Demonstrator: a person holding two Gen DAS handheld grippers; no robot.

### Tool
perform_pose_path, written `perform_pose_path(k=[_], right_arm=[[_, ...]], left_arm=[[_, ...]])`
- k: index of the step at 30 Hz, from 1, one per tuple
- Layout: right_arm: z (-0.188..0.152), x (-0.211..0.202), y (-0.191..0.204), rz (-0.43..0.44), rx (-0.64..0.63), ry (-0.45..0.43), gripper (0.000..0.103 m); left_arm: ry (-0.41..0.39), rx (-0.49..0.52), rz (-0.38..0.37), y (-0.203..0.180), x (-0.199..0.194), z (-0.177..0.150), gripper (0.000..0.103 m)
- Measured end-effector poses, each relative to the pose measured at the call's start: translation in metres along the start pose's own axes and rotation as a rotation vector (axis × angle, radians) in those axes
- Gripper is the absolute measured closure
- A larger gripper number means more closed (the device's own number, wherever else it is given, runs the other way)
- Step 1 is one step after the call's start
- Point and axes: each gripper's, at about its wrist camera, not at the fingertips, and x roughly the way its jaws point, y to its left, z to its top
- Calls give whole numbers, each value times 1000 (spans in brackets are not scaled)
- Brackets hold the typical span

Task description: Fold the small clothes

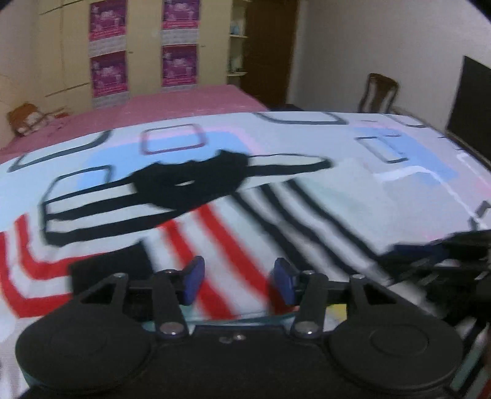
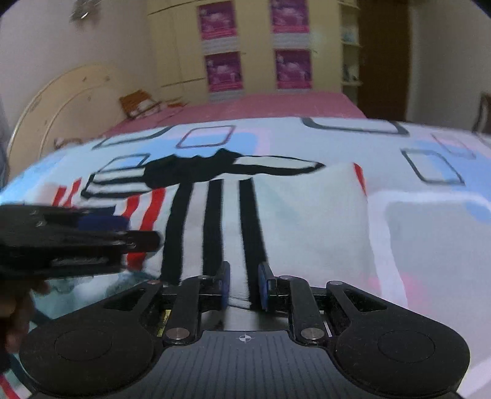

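Lying spread on the patterned bedsheet (image 1: 399, 172), a small striped shirt (image 1: 233, 221) fills the middle of both views, its black collar (image 1: 190, 184) toward 12 o'clock and its white body crossed by black and red stripes. In the left wrist view the left gripper (image 1: 239, 280) sits at 6 o'clock, its blue pads (image 1: 193, 277) well apart with a red stripe showing in the gap; nothing is held between them. The right gripper (image 1: 435, 261) shows blurred at 3 o'clock there, low over the shirt's edge.

In the right wrist view the right gripper (image 2: 244, 285) sits at 6 o'clock with its blue pads (image 2: 225, 284) parted by a narrow gap, a black stripe of the shirt running between them; whether the pads pinch the cloth I cannot tell. The left gripper (image 2: 101, 227) appears at 9 o'clock, over the red-striped part. A pink bedcover (image 2: 260, 106) lies beyond the sheet at 12 o'clock, with a wardrobe (image 2: 184, 46) bearing purple posters (image 2: 219, 20) behind it.
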Motion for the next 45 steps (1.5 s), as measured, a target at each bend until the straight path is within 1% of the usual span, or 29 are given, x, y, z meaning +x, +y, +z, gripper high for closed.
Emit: perform_pose_path(k=[1,2,3,4,6,9,12,14,16,18,20,21,22,23,25,26,29,30,32,33,34,35,36,39,40,41,42,43,45], right_arm=[[-4,-1,-12,-60,22,1,85],[-8,-2,-30,-123,71,15,85],[-12,-3,-48,-110,124,23,97],[-12,-5,-56,-83,143,29,98],[-1,-2,-48,-68,66,44,98],[22,10,-40,-9,96,-7,97],[47,44,-30,44,104,16,97],[60,67,-23,76,55,47,97],[69,77,-24,70,0,20,97],[74,84,-44,-17,5,-7,97],[78,101,-87,-180,89,35,97],[78,108,-108,-208,138,55,97],[78,111,-123,-163,185,64,97],[81,112,-130,-125,180,77,97],[86,110,-126,-126,99,86,97],[89,106,-126,-130,103,71,97],[91,91,-117,-103,124,-7,97],[89,95,-110,-95,103,1,97],[79,119,-105,-127,79,86,97],[75,116,-106,-128,78,57,97],[77,116,-104,-135,76,65,97],[80,114,-101,-143,69,77,97],[83,106,-97,-126,62,61,97],[81,84,-82,-72,44,-9,96],[79,81,-76,-52,47,-5,92],[73,81,-72,-37,47,9,63],[67,83,-67,-55,35,24,40],[60,93,-65,-82,16,75,41],[49,93,-60,-102,-1,68,41]], left_arm=[[22,-18,36,16,0,-6,52],[22,-43,40,28,-4,-12,51],[13,-74,26,41,-7,-16,51],[15,-92,18,49,-10,-17,51],[13,-101,31,48,-13,-9,53],[-14,-90,-9,28,-3,9,51],[-9,-49,-34,4,21,26,51],[-3,-32,-49,-7,33,34,51],[-1,-14,-51,-11,42,37,51],[26,4,-22,-5,51,36,50],[28,33,-20,4,49,32,49],[34,49,-20,4,48,32,49],[39,66,-14,1,47,33,50],[41,82,-7,-2,48,34,50],[39,73,1,-4,46,38,53],[13,56,2,-5,42,42,53],[-49,34,-62,-21,37,53,51],[-47,44,-85,-30,41,56,51],[-10,49,-123,-46,57,61,49],[40,41,-130,-51,68,60,48],[65,35,-121,-52,76,57,46],[54,31,-118,-53,75,58,47],[54,13,-113,-52,71,60,48],[-4,-22,-77,-46,51,57,48],[-5,-25,-67,-44,47,55,47],[1,-29,-49,-43,45,51,47],[36,-29,-30,-42,49,48,47],[80,-29,-17,-41,55,44,47],[59,-7,3,-43,45,38,47]])
